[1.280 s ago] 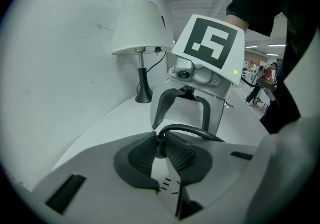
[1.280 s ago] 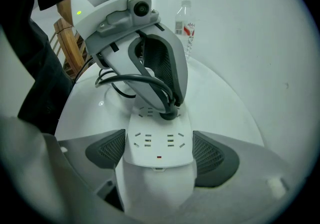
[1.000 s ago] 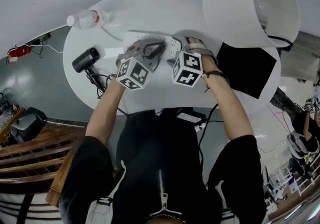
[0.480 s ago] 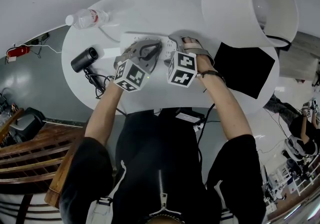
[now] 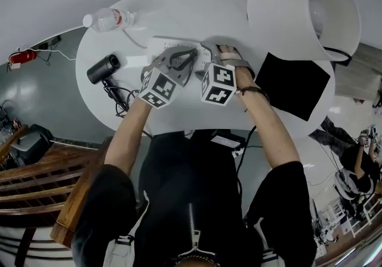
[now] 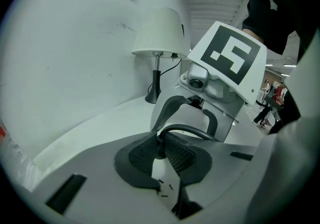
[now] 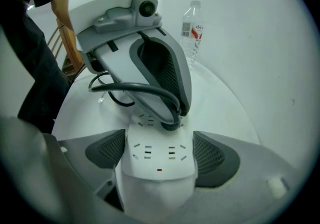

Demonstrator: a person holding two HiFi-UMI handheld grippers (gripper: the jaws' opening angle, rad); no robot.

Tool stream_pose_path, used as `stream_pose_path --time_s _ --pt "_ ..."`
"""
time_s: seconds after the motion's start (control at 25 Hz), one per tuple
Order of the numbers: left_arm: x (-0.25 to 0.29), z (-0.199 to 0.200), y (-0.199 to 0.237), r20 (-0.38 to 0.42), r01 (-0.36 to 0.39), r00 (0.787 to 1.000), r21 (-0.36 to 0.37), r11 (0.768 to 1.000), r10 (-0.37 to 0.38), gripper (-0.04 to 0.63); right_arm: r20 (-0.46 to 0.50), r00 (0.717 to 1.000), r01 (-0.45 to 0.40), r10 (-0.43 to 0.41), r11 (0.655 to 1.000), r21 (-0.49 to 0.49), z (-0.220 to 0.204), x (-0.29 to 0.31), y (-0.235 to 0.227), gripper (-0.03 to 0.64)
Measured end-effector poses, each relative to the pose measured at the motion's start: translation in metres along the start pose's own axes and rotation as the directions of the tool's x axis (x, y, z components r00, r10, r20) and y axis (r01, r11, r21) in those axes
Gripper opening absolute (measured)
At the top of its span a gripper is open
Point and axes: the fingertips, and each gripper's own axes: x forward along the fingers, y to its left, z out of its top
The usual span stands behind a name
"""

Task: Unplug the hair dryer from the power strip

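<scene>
Left gripper view showed the left gripper (image 6: 161,150) with its jaws nearly together, the ribbed pads (image 6: 142,152) pinched on the dark plug (image 6: 159,143), and the black cord (image 6: 192,130) arching away from the plug. Right gripper view showed the right gripper (image 7: 159,154) with its jaws spread wide and set against the two long sides of the white power strip (image 7: 150,140), clasping it on the white table (image 5: 197,12). In that view the plug sat against the strip's top face, at a socket just past the right gripper's pads, with the left gripper's tips closed around it from above.

The black hair dryer (image 5: 102,69) lay on the table well to the left of the strip, apart from both grippers. A water bottle (image 5: 111,19) lay beyond the strip and to its left. A white lamp (image 5: 304,12) stood to the strip's right, with a black mat (image 5: 293,83) in front of it.
</scene>
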Motion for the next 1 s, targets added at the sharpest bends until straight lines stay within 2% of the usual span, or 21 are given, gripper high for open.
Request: stream_pose_path --time_s 0.36,0.6,0.88,0.96,1.0 --pt "-0.0015 -0.0001 0.0004 0.02 -0.003 1.0 -0.011 1.0 0.003 0.046 -0.072 0.997 -0.014 0.013 1.0 -0.019 0.0003 0.0059 0.0002 0.414" --pt "-0.0028 0.0009 0.0016 0.046 -0.016 0.999 -0.048 0.999 0.018 0.046 -0.063 0.998 -0.017 0.016 1.0 -0.011 0.0009 0.0043 -0.0006 0.414" --pt "-0.0035 0.0002 -0.0018 0.043 -0.05 0.998 0.072 0.996 0.047 0.044 -0.081 0.997 -0.016 0.015 1.0 -0.006 0.0006 0.0063 -0.0012 0.416" --pt "-0.0039 -0.0007 -0.0018 0.039 -0.045 0.998 0.063 0.997 0.043 0.043 -0.088 0.996 -0.018 0.017 1.0 -0.007 0.0006 0.0073 -0.0007 0.416" --pt "-0.0041 -0.0011 -0.0007 0.04 -0.035 0.999 0.032 0.999 0.033 0.043 -0.088 0.996 -0.019 0.018 1.0 -0.008 0.0007 0.0077 -0.0006 0.416"
